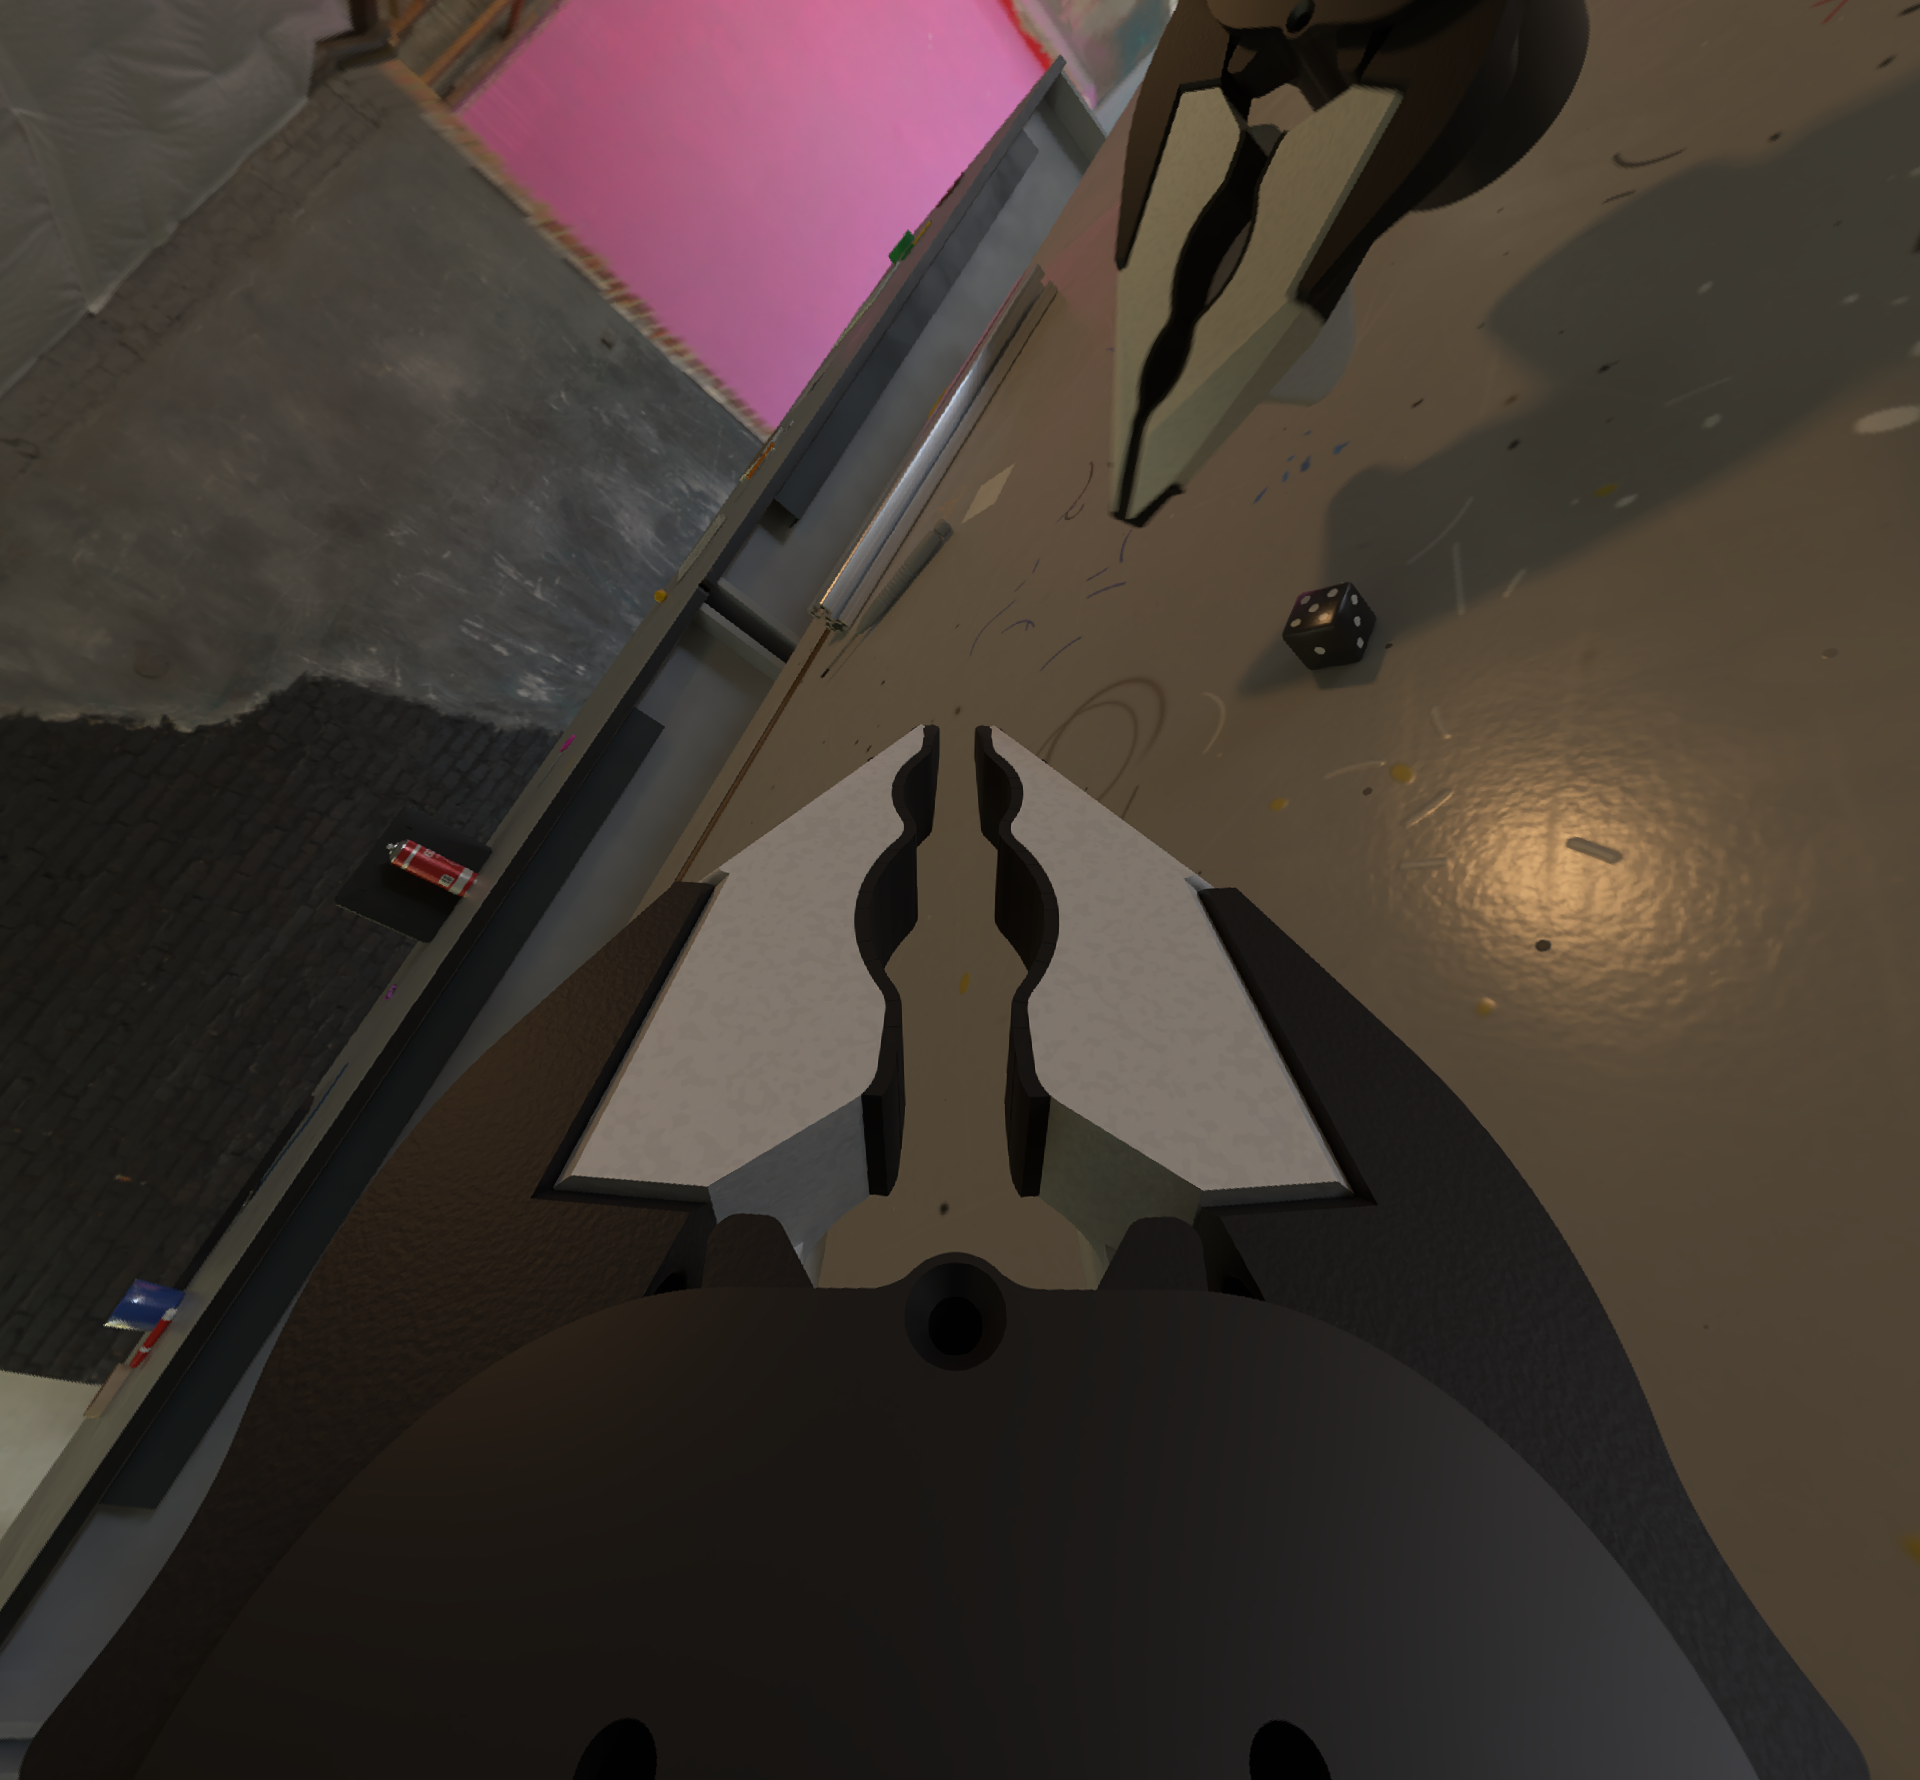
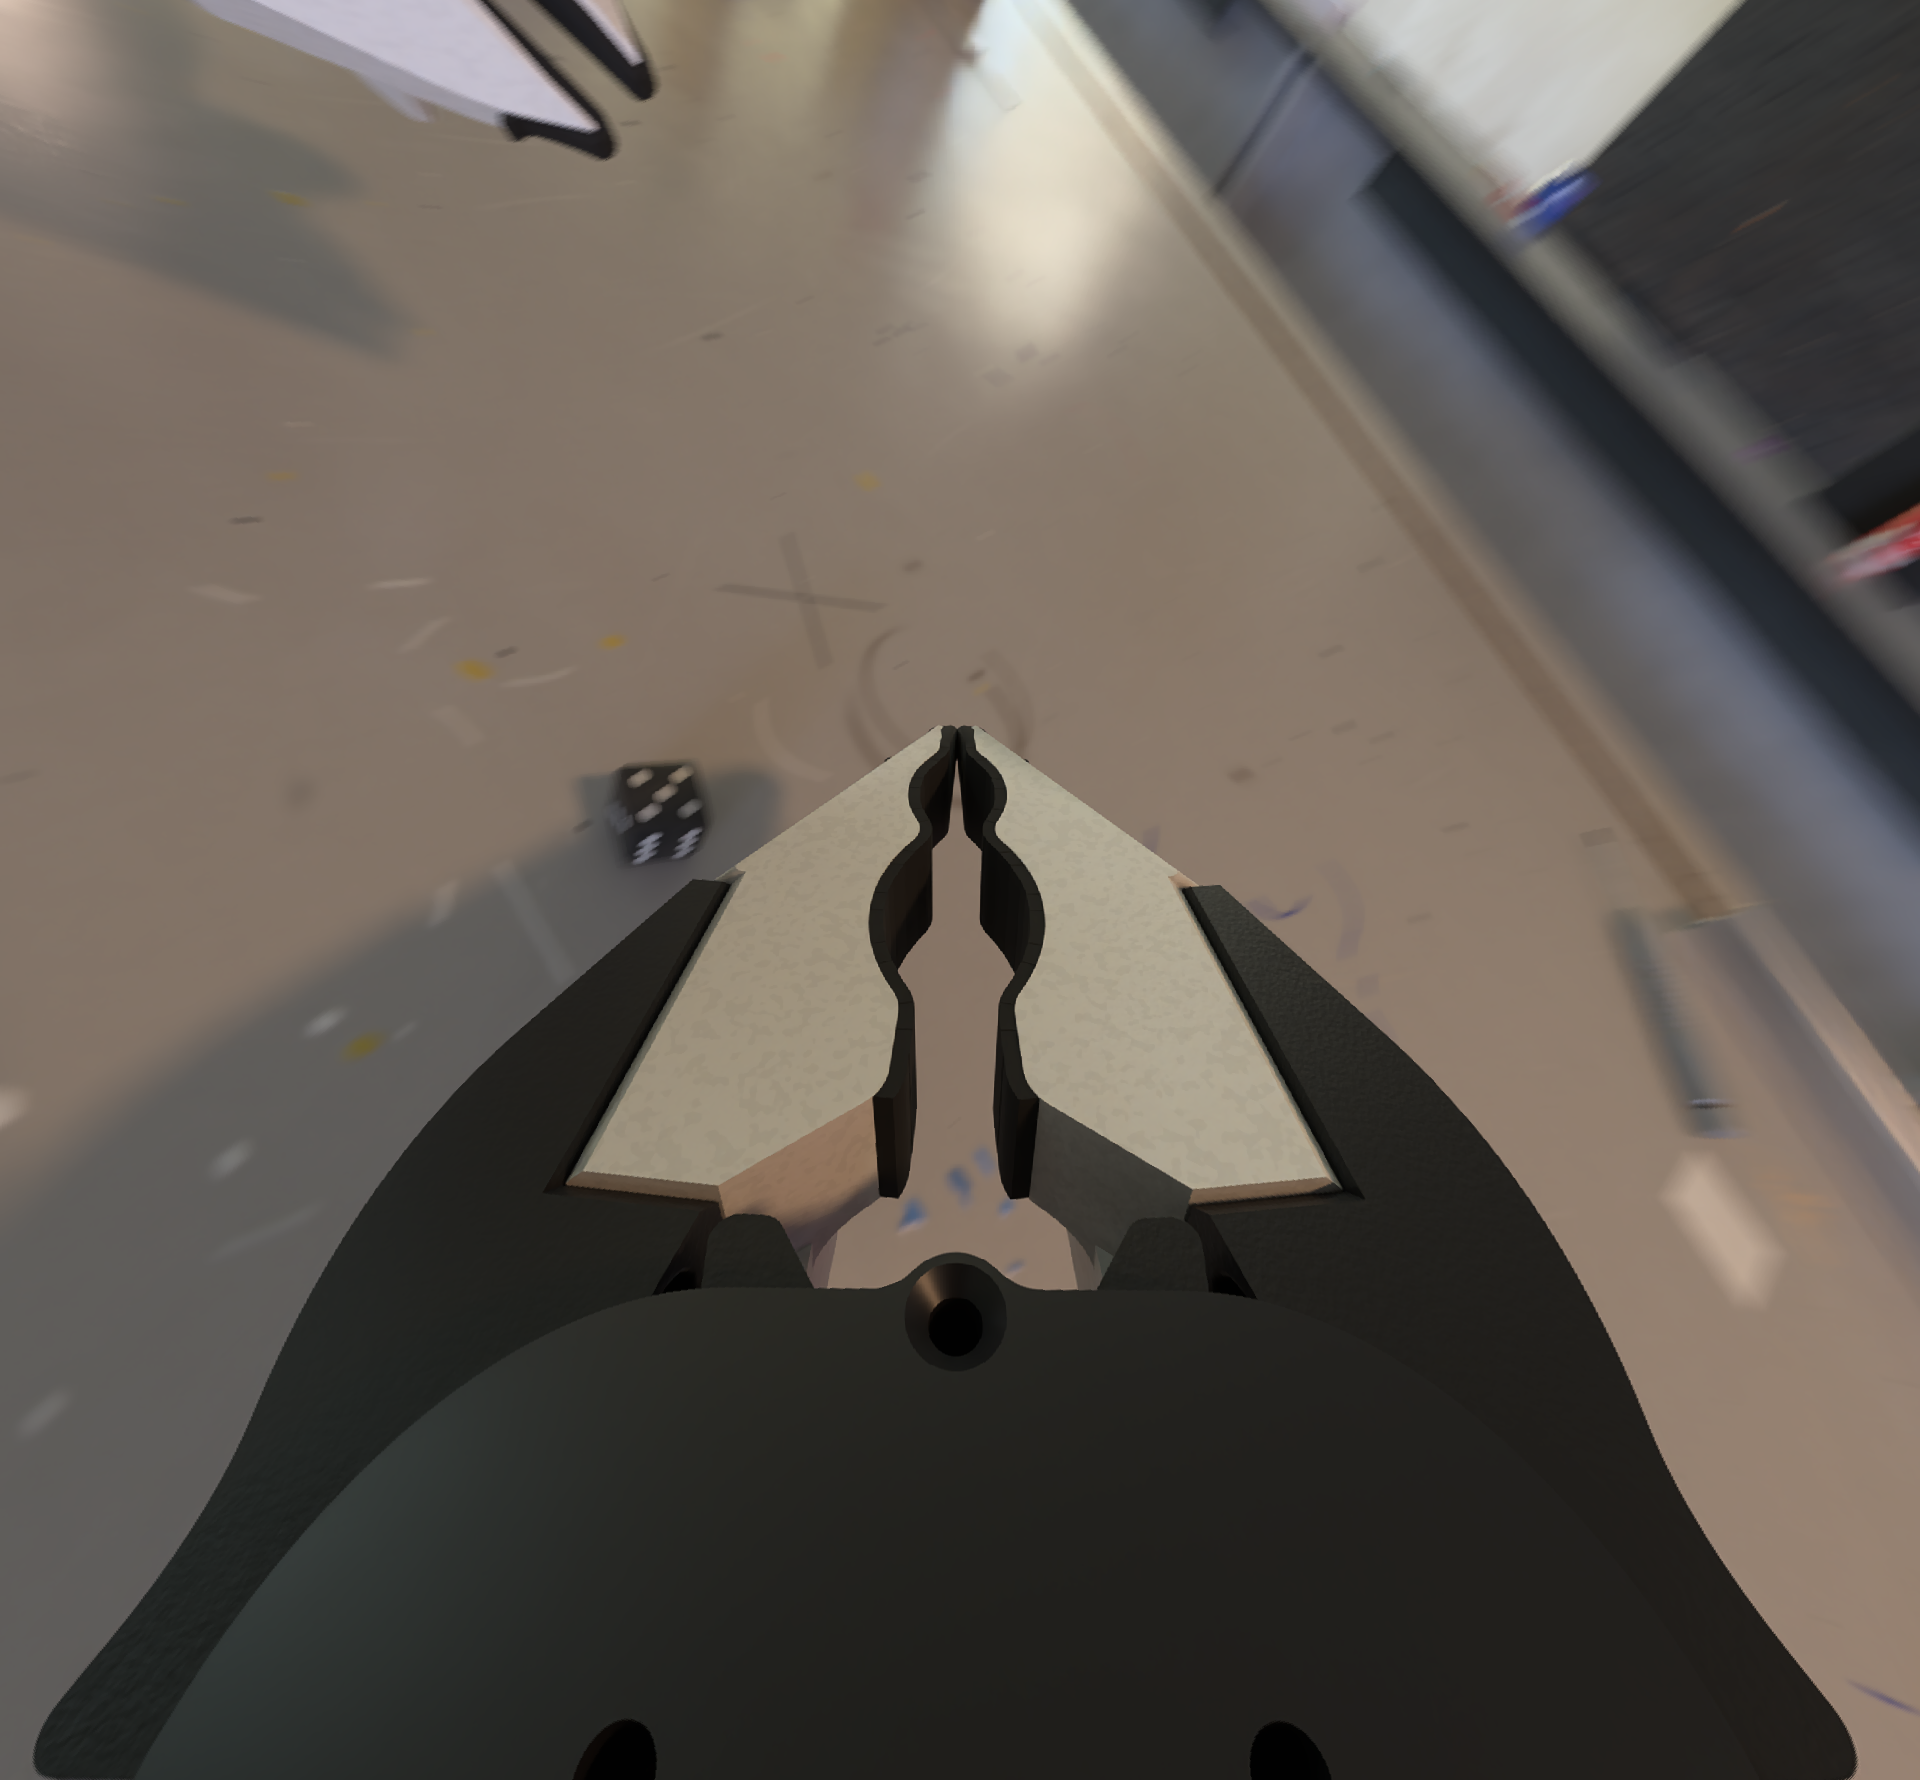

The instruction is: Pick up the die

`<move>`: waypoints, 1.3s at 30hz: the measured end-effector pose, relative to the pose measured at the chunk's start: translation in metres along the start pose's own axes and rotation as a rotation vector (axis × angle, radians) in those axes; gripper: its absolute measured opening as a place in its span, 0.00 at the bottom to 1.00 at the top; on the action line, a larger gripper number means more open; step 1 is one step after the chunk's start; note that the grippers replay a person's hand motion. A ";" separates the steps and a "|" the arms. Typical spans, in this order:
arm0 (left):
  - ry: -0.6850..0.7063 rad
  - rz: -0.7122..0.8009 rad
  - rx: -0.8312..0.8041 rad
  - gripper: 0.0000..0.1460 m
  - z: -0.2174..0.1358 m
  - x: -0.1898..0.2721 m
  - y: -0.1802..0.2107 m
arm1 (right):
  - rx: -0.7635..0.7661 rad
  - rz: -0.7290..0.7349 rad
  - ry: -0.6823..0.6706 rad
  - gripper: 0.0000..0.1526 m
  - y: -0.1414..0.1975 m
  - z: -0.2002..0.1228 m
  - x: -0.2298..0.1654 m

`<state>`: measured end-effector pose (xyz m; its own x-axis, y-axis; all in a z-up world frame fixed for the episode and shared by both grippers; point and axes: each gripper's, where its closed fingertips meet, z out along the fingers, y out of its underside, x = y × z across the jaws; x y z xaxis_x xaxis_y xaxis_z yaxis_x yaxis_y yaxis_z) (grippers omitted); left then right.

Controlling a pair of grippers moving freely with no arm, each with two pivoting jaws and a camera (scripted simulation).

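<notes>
Die not yet grasped, both grippers empty above the table.

Your left gripper (image 1: pixel 956 733) has jaws slightly spread; your right gripper (image 2: pixel 954 733), jaws pressed together, must spread them before reaching the black die (image 2: pixel 657 814) lying free on the table (image 1: pixel 1558 1107).

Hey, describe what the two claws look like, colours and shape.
Both match. The left claw and right claw each have a rounded matte black body with a small round hole at the centre, two pale speckled wedge fingers tapering to a point, and wavy black inner pads. No cables or markings show.

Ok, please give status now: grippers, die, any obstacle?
Left gripper slightly open, empty. Right gripper shut, empty. Die on table, ungrasped. Nothing blocking.
</notes>
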<state>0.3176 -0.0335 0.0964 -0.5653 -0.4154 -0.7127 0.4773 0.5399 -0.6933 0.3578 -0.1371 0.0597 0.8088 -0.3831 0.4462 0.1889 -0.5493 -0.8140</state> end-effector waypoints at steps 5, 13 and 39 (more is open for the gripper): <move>0.017 0.010 -0.014 0.05 0.003 0.005 0.001 | -0.075 0.146 -0.296 0.00 0.014 -0.015 -0.032; 0.030 0.016 -0.015 0.05 0.003 0.009 0.001 | -0.251 0.099 -0.514 0.15 0.027 -0.003 -0.059; 0.014 -0.028 0.064 0.05 -0.004 0.002 -0.010 | -0.327 0.093 -0.549 0.11 0.020 0.010 -0.065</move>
<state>0.3093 -0.0370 0.1023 -0.5886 -0.4191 -0.6913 0.5029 0.4797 -0.7190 0.3148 -0.1157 0.0104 0.9972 -0.0517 0.0532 -0.0051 -0.7634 -0.6459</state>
